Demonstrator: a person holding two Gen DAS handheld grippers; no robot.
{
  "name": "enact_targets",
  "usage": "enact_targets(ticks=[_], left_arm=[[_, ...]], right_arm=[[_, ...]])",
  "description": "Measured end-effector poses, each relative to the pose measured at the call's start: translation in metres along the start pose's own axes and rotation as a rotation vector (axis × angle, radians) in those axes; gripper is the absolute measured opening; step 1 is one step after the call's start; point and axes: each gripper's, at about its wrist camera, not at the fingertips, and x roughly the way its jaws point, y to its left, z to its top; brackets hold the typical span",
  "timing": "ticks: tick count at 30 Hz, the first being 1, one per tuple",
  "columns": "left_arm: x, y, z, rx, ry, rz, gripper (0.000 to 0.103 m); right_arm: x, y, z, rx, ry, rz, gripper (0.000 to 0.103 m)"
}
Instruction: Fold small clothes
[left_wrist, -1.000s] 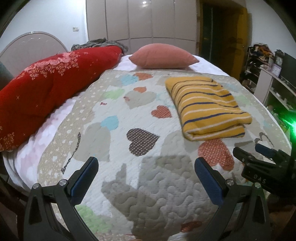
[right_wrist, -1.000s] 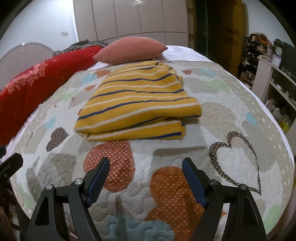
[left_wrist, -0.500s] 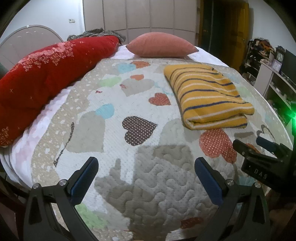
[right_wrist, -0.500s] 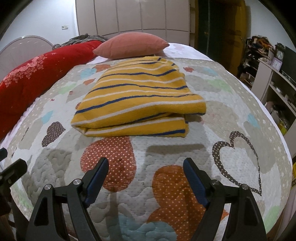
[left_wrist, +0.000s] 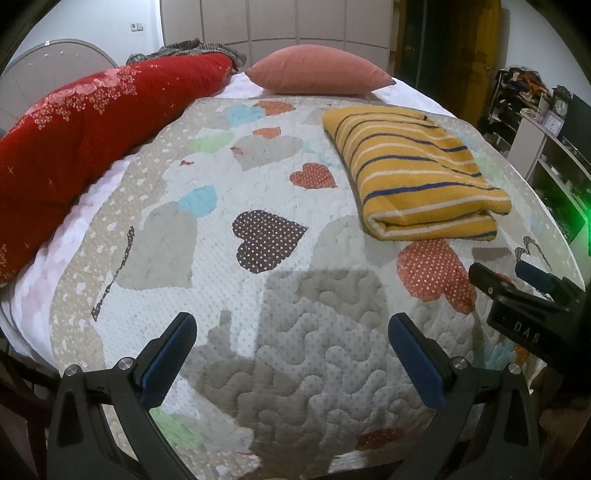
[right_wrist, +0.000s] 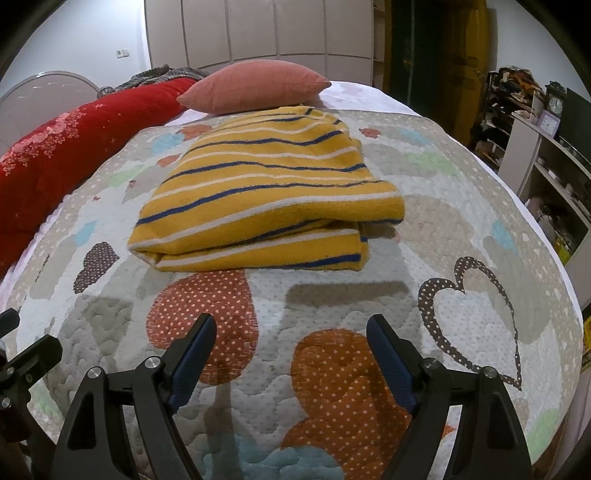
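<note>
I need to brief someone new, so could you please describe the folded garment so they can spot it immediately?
Start at the bed's heart-patterned quilt. In front of the pink pillow lies the folded top, the only mustard-yellow piece with blue and white stripes.

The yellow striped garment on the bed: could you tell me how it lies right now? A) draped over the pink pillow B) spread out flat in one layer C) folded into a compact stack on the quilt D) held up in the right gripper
C: the yellow striped garment lies in stacked layers on the heart-patterned quilt, short of the pink pillow, with neither gripper touching it.
</note>
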Motion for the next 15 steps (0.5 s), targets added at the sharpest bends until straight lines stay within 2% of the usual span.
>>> enact_targets(ticks=[8,15], left_arm=[[0.005,-0.001,-0.001,0.002,0.012,-0.021,0.103],[0.008,-0.004,-0.002,0.001,0.032,-0.028,0.103]], right_arm=[[0.014,-0.011,0.001,0.019,0.048,-0.067,0.088],[0.016,-0.007,0.000,-0.018,0.045,-0.111,0.090]])
